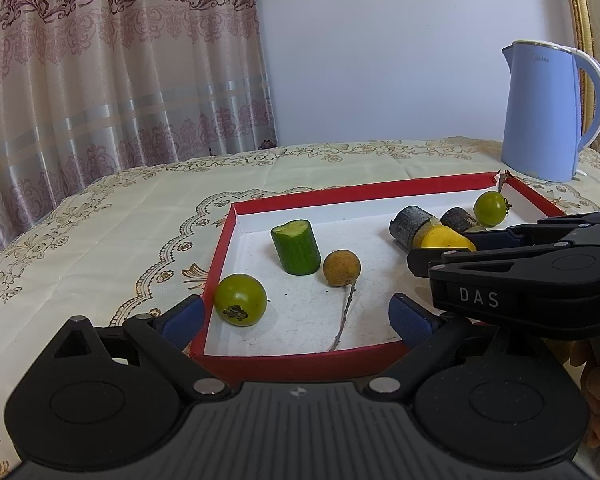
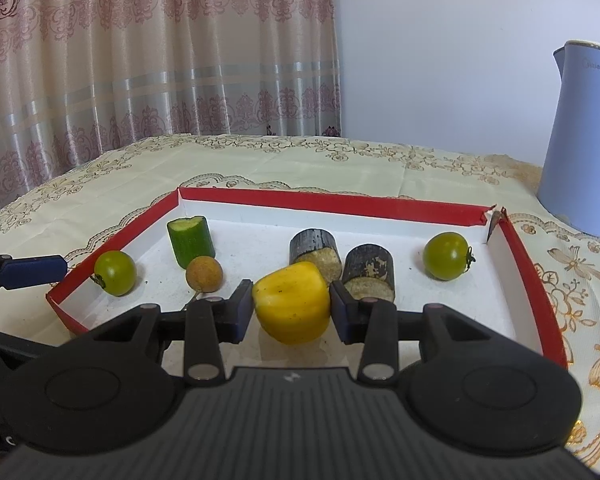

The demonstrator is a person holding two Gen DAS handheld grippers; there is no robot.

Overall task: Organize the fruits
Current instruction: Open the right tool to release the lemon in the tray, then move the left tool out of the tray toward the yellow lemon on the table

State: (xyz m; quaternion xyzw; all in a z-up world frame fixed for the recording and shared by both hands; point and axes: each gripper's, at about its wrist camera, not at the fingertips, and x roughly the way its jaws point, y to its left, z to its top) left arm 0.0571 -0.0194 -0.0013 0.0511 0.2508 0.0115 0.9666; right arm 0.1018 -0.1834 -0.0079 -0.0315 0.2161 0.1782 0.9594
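Observation:
My right gripper (image 2: 292,312) is shut on a yellow fruit chunk (image 2: 290,300), holding it low over the near part of the red-rimmed white tray (image 2: 340,202). In the tray lie a green tomato (image 1: 240,299), an upright cucumber piece (image 1: 296,246), a brown longan (image 1: 341,268) on a long stem, two dark sugarcane pieces (image 2: 314,246) and a second green tomato (image 2: 447,256) at the far right corner. My left gripper (image 1: 296,316) is open at the tray's near left corner. One finger is outside the rim, the other inside, and nothing is between them.
A light blue electric kettle (image 1: 544,112) stands on the embroidered tablecloth (image 1: 100,232) behind the tray's far right corner. A patterned curtain (image 1: 100,80) hangs behind the table on the left. A hand (image 1: 596,392) shows at the right edge.

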